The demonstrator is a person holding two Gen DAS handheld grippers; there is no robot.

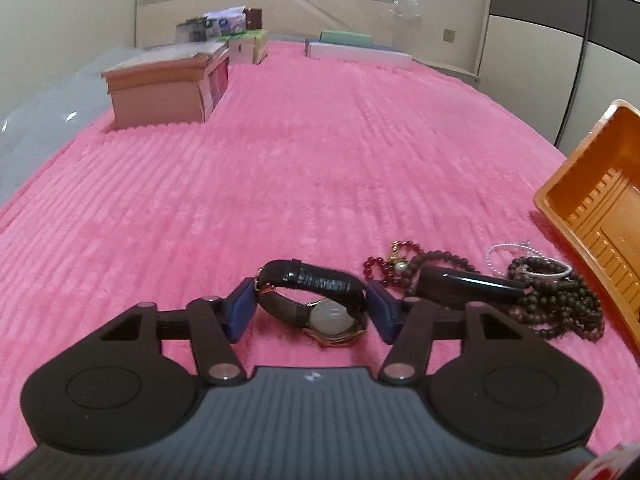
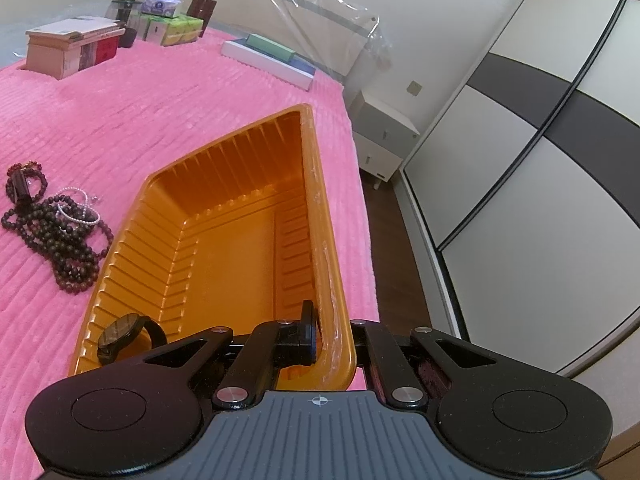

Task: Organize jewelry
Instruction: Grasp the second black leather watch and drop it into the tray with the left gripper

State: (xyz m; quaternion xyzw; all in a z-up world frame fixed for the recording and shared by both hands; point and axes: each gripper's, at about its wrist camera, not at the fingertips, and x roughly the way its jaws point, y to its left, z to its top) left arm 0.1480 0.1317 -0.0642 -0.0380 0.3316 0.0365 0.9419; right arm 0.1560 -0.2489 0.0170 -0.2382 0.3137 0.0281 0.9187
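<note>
Lying on the pink bed cover (image 1: 304, 168), a gold-cased wristwatch (image 1: 320, 304) with a black strap is sitting between the blue pads (image 1: 240, 312) of the left hand-held gripper (image 1: 310, 310). That gripper is angling down toward the cover, jaws standing about half apart; the left pad is touching the strap, while contact at the right pad cannot be told. Just right of it, a dark tube (image 1: 468, 282) is resting among dark bead strands (image 1: 560, 308), red beads (image 1: 380, 266) and a white bead bracelet (image 1: 504, 256).

The right hand-held gripper (image 2: 340, 344) is tilting down and pinching the near rim of the orange tray (image 2: 328, 264), jaws closed on the wall, one finger inside, one outside.

Only the right wrist view is showing the tray's interior, where a second watch (image 2: 120, 336) with a dark face is leaning in the near corner. Only the left wrist view is showing the gold-cased watch.
</note>
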